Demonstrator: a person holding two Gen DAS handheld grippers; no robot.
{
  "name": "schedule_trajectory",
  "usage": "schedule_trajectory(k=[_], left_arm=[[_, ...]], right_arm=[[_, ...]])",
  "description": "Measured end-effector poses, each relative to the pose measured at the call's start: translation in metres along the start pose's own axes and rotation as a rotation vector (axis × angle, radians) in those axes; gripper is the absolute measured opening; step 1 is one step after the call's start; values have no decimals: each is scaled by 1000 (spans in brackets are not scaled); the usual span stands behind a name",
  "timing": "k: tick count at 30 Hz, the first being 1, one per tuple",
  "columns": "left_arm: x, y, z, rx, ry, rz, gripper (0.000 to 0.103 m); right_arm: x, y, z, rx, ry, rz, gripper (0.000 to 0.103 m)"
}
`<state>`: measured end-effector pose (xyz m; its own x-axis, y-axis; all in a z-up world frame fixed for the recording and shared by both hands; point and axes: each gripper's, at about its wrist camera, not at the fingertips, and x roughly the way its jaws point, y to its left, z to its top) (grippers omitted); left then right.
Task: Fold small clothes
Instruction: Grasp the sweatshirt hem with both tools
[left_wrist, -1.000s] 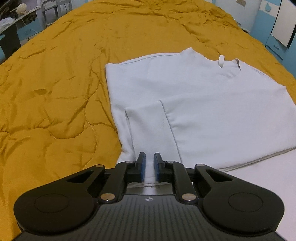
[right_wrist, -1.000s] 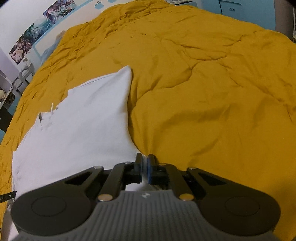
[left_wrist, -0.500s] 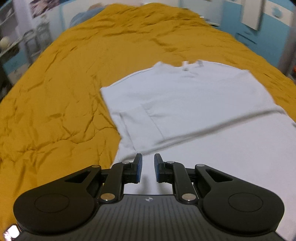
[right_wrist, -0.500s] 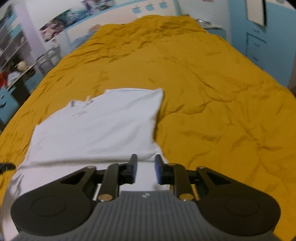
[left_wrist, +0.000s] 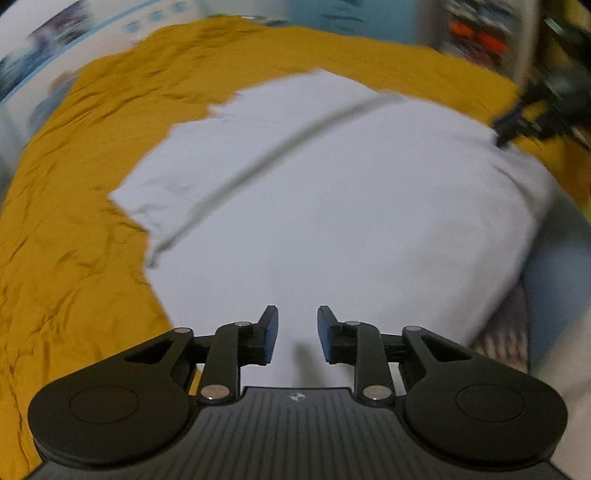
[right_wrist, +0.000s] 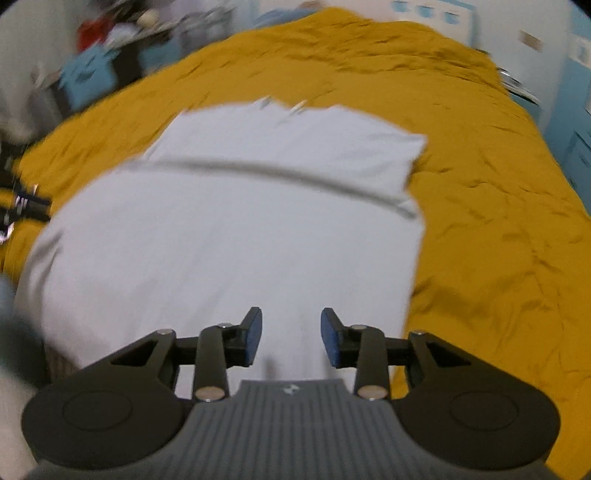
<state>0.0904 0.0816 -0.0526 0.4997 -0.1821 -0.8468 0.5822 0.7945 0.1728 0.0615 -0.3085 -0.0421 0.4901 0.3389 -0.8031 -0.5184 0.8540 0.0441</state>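
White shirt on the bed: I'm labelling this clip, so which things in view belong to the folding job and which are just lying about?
Part of the job:
- white shirt, partly folded
- left hand-held gripper, open, nothing between its fingers
- right hand-held gripper, open, nothing between its fingers

Just there:
- mustard quilt under the shirt
- blurred blue furniture beyond the bed

Mustard bedspread (right_wrist: 480, 221) (blue walls (right_wrist: 569, 92))
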Motion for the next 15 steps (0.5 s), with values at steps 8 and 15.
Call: schedule_trajectory(k=[8,15], left_arm=[[3,-60,-41,244,99,-45,56],[23,-96,-73,386,142,78,63]], right_arm=[[-8,52,-50,-240,102,19,45],[-8,64,-82,-367,153,-45,53]])
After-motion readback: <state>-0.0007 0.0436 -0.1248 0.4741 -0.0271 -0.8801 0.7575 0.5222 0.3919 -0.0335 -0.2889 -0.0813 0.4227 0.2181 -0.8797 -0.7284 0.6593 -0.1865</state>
